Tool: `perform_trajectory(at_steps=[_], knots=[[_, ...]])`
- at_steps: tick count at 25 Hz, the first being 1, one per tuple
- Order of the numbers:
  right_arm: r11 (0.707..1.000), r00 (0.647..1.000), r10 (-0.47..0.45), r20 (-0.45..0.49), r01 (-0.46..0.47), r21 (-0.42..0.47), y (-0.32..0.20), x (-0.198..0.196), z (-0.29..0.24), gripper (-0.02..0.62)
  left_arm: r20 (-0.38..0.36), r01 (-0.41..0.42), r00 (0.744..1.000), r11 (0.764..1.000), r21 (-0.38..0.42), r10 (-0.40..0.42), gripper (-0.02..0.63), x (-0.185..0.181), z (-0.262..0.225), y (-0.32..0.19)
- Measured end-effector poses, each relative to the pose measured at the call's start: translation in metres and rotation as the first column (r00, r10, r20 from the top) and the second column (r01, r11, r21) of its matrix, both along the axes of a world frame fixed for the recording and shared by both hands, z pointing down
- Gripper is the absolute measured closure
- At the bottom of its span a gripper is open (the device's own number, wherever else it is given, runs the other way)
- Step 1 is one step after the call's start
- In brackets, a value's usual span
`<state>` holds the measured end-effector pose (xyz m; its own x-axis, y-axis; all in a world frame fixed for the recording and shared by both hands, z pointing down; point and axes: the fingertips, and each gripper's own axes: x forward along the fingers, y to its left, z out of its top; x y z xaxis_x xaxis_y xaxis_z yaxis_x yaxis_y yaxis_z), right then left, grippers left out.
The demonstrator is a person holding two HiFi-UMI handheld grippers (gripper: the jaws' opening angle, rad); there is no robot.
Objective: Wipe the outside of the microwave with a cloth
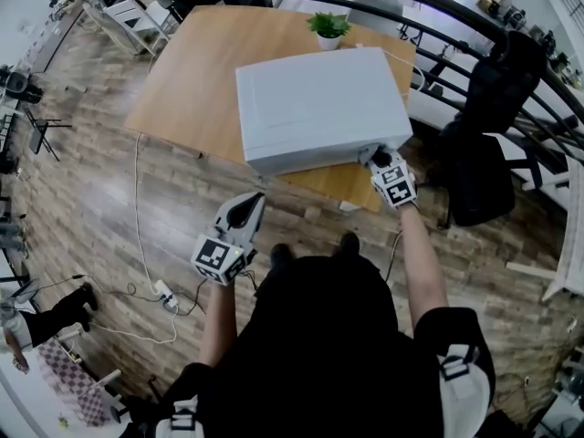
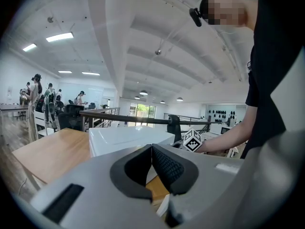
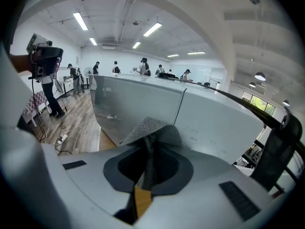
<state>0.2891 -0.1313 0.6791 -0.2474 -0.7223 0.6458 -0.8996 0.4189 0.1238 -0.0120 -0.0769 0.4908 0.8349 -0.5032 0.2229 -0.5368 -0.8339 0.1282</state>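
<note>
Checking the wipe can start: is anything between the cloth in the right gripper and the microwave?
Nothing visible does. The cloth, pinched in the right gripper's jaws, is right at the microwave's near right corner, with no other thing between them. The potted plant stands behind the microwave, out of the way.

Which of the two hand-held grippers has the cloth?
The right gripper, shut on the grey cloth at the microwave corner; the left gripper is shut and empty.

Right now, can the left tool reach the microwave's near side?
Probably yes: the left tool hangs off the table edge facing the microwave, nothing between them. It's shut and empty; the cloth is in the right tool.
</note>
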Motion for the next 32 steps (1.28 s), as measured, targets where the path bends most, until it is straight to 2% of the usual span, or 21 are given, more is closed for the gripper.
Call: perform_trajectory(at_steps=[7, 14, 17, 32], knots=[[1.0, 1.0, -0.003, 0.003, 0.003, -0.026, -0.001, -0.003, 0.013, 0.577, 0.005, 0.022, 1.0, 1.0, 0.001, -0.022, 0.603, -0.009, 0.002, 0.0], [1.0, 1.0, -0.01, -0.012, 0.01, -0.022, -0.004, -0.009, 0.012, 0.577, 0.025, 0.06, 0.998, 0.997, -0.047, -0.059, 0.603, -0.02, 0.001, 0.0], [0.999, 1.0, -0.014, -0.018, 0.013, -0.049, -0.002, -0.015, 0.018, 0.577, 0.023, 0.071, 0.997, 0.997, -0.044, -0.07, 0.603, -0.026, -0.001, -0.003], [0.989, 0.992, -0.122, -0.023, 0.12, -0.085, -0.011, -0.085, 0.023, 0.577, 0.005, 0.126, 0.992, 0.991, -0.04, -0.126, 0.603, -0.071, -0.001, -0.008]])
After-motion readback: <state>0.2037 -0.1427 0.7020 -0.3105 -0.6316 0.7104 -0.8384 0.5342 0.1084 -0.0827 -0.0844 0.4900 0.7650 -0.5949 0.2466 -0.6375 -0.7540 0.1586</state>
